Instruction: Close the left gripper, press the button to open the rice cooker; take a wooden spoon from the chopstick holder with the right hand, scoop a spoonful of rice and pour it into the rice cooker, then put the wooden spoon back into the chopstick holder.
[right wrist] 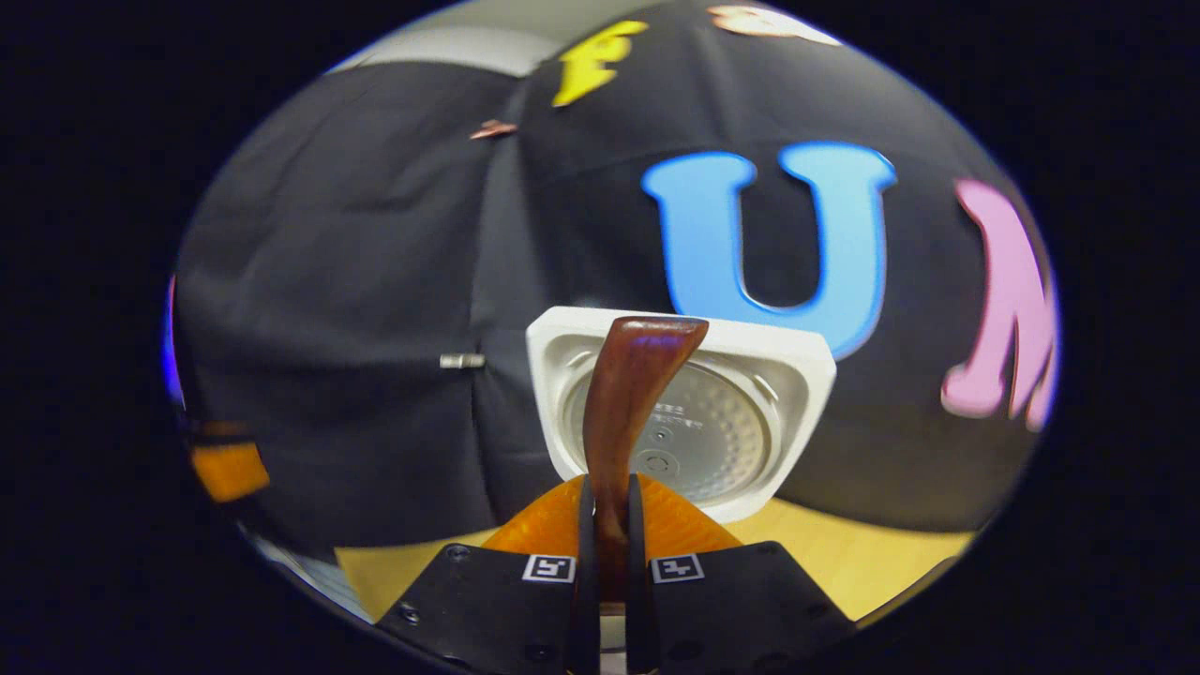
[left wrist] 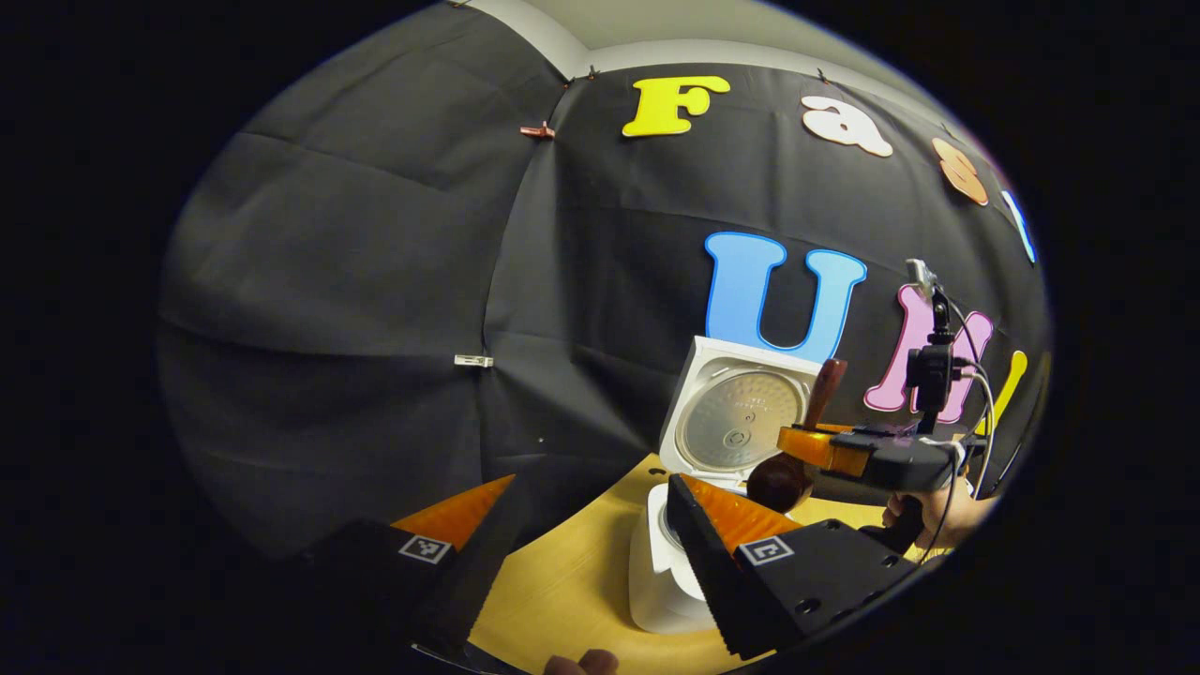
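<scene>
Gripping the wooden spoon (right wrist: 626, 394) by its handle, the right gripper (right wrist: 609, 511) has both fingers pressed against the wood, one on each side, with almost no gap between them. In the right gripper view the handle rises upright from the fingers and flares at its top end, covering part of the rice cooker's open lid (right wrist: 750, 375) behind it. The spoon's bowl is hidden below the fingers in that view.

The left gripper view shows more of it. There the right gripper (left wrist: 830, 450) comes in from the right side, held by a hand (left wrist: 937, 520) that is partly cut off at the edge. The spoon's handle (left wrist: 825, 389) sticks up above the fingers and its dark, rounded bowl (left wrist: 778, 483) hangs below them, just over the rice cooker (left wrist: 656, 572). Whether any rice is in the spoon cannot be made out, and the inside of the pot is blocked by a finger of the left gripper.

The left gripper (left wrist: 586, 525) stands open, its two fingers well apart and holding nothing. Between them lie the yellow wooden table (left wrist: 562, 581) and the white body of the cooker, whose lower right part is hidden behind the right-hand finger. The lid stands raised against the black cloth wall (left wrist: 328, 281), its metal inner plate facing forward. A small fingertip (left wrist: 581, 664) pokes in at the bottom edge of that view, mostly cut off.
</scene>
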The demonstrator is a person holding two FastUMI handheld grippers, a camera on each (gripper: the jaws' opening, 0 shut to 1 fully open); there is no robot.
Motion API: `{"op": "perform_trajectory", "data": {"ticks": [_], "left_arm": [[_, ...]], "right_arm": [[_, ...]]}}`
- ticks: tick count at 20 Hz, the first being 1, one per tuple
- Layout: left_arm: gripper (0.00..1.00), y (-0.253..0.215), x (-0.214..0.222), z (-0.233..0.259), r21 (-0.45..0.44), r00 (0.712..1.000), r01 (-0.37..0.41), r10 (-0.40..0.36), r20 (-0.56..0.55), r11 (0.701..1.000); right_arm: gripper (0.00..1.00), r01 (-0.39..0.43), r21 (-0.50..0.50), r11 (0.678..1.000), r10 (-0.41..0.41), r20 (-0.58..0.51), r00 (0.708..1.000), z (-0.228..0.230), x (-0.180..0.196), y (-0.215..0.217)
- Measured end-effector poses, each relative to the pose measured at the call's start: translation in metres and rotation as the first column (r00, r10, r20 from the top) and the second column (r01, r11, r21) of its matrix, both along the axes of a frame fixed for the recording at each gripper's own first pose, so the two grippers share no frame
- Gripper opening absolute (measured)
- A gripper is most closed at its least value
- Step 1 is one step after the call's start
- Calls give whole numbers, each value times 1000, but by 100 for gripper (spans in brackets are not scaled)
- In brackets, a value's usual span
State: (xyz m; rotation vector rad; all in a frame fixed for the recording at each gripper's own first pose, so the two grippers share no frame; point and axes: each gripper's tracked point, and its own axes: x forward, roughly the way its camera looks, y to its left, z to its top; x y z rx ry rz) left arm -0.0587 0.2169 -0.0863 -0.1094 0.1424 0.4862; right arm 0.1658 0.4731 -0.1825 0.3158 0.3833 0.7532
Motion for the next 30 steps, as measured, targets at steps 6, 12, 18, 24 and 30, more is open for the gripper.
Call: {"op": "perform_trajectory", "data": {"ticks": [6, 12, 18, 24, 30], "left_arm": [[95, -10, 6, 6, 17, 1000, 11, -11, 1, 1000], [95, -37, 22, 17, 42, 998, 59, -59, -3, 997], [95, -71, 41, 24, 78, 994, 111, -110, -14, 991], [95, -104, 67, 35, 87, 988, 156, -155, -10, 984], [95, -137, 92, 31, 91, 979, 203, -203, -18, 975]], "right_arm": [[14, 182, 340, 923, -54, -352, 935, 5, 16, -33], [15, 372, 511, 775, -57, -529, 847, 18, 23, -101], [14, 511, 602, 614, -83, -594, 800, 29, 31, -208], [14, 634, 570, 523, -233, -620, 749, 4, 28, -354], [14, 760, 444, 475, -447, -622, 643, -52, 5, -502]]}}
